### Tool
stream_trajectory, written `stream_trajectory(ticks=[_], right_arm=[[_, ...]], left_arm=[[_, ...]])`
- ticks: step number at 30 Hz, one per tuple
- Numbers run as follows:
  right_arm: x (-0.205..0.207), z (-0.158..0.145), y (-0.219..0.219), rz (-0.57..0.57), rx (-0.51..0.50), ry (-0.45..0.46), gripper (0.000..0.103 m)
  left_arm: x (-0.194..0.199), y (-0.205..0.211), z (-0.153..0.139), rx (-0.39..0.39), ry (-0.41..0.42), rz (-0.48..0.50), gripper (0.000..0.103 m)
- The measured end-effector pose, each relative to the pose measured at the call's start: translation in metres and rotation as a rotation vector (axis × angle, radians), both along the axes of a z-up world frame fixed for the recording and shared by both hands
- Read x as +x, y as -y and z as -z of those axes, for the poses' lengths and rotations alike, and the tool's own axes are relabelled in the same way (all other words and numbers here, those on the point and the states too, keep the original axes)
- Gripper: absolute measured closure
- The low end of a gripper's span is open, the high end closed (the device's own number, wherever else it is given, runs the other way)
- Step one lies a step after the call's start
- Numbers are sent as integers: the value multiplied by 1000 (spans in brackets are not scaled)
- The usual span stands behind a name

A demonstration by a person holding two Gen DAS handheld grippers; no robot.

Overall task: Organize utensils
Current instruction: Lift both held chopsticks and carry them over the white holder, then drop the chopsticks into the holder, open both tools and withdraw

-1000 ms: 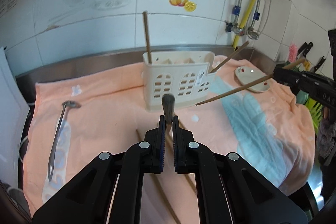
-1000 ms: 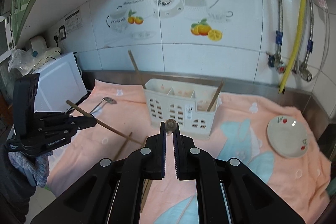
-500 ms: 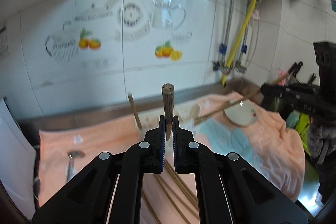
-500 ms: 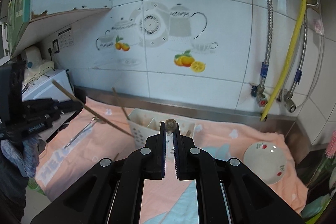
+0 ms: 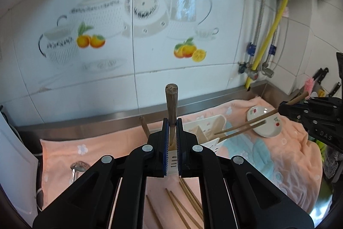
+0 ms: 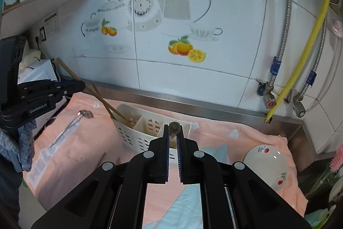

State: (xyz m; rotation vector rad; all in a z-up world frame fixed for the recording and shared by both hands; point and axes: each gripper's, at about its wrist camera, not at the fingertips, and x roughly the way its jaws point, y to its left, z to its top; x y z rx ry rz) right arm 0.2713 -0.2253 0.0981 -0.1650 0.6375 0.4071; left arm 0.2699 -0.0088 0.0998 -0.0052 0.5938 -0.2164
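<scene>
Above the white utensil holder (image 5: 205, 132) in the left wrist view, the left gripper (image 5: 172, 138) squeezes chopsticks (image 5: 171, 108) that stand straight up. Loose chopsticks (image 5: 184, 205) lie on the pink towel (image 5: 111, 147) in front of the holder.

Right wrist view: the right gripper (image 6: 173, 141) pinches another chopstick (image 6: 174, 128) above the holder's (image 6: 141, 132) right end. A small plate (image 6: 265, 166) sits well right of the holder.

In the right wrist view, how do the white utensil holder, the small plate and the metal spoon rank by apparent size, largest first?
1. White utensil holder, partly hidden by the gripper.
2. Small plate.
3. Metal spoon: long but thin, smallest in area.
The plate sits nearer the camera, so first and second are unsure.
</scene>
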Motion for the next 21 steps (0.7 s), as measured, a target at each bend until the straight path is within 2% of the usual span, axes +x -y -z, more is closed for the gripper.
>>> stream_trajectory(ticks=[11,21], right_arm=[[21,28,-21,-10,-64,-67,97],[32,41,-24,5,-55,-88,96]], left_arm=[[16,3,25,9,-64,6,98],[25,-1,34,8,-90,-13,97]])
